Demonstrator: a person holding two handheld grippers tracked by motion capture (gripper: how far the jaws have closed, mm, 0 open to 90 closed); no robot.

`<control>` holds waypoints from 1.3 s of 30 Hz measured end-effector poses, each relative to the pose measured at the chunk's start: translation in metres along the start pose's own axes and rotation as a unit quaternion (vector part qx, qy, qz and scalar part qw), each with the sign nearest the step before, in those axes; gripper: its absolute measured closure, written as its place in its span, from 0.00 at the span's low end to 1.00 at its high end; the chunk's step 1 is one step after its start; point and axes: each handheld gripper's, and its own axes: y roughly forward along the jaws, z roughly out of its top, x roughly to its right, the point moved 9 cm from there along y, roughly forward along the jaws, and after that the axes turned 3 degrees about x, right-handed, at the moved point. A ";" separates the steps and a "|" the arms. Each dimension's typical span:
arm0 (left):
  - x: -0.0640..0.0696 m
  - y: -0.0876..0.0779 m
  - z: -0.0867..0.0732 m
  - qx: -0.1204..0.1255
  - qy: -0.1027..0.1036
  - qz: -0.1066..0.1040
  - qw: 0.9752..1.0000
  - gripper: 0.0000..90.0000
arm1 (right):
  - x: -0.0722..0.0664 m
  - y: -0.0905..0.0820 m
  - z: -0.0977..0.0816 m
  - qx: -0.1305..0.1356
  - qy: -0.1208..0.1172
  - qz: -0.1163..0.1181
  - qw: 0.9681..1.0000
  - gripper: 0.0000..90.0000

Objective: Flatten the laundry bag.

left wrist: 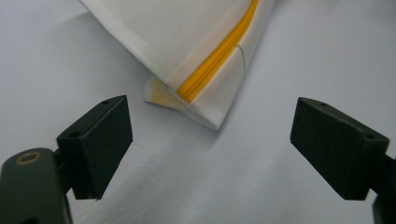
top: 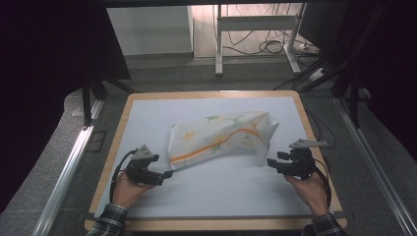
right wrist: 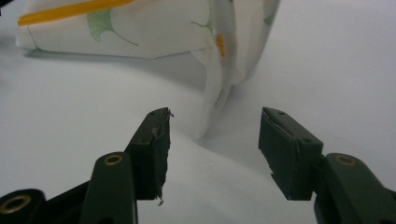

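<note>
A white cloth (top: 221, 135) with an orange stripe and green leaf prints lies loosely folded in the middle of the white mat (top: 211, 194). My left gripper (top: 168, 175) sits at the cloth's near left corner, its jaws open. In the left gripper view that corner (left wrist: 205, 112) lies just ahead of the left gripper (left wrist: 210, 135), with nothing between the pads. My right gripper (top: 270, 162) stands open at the cloth's near right end. In the right gripper view a hanging fold of cloth (right wrist: 217, 93) reaches the mat just in front of the right gripper (right wrist: 214, 122).
The mat lies on a wooden board (top: 211, 225) with rounded corners. Metal rails (top: 69, 167) run along both sides of the table. Beyond the far edge stand desk legs (top: 219, 44) and loose cables (top: 270, 46) on the floor.
</note>
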 end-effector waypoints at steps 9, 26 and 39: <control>-0.005 0.013 -0.002 -0.020 0.009 0.000 1.000 0.37 | 0.001 0.019 0.003 -0.003 -0.020 -0.022 1.000 0.61; -0.006 0.029 -0.002 -0.052 -0.010 -0.002 0.999 0.57 | -0.004 0.039 0.006 -0.024 -0.052 -0.031 0.998 0.96; 0.007 0.033 -0.001 -0.057 0.017 -0.022 0.998 0.77 | -0.009 0.035 0.008 -0.021 -0.063 -0.020 0.998 0.97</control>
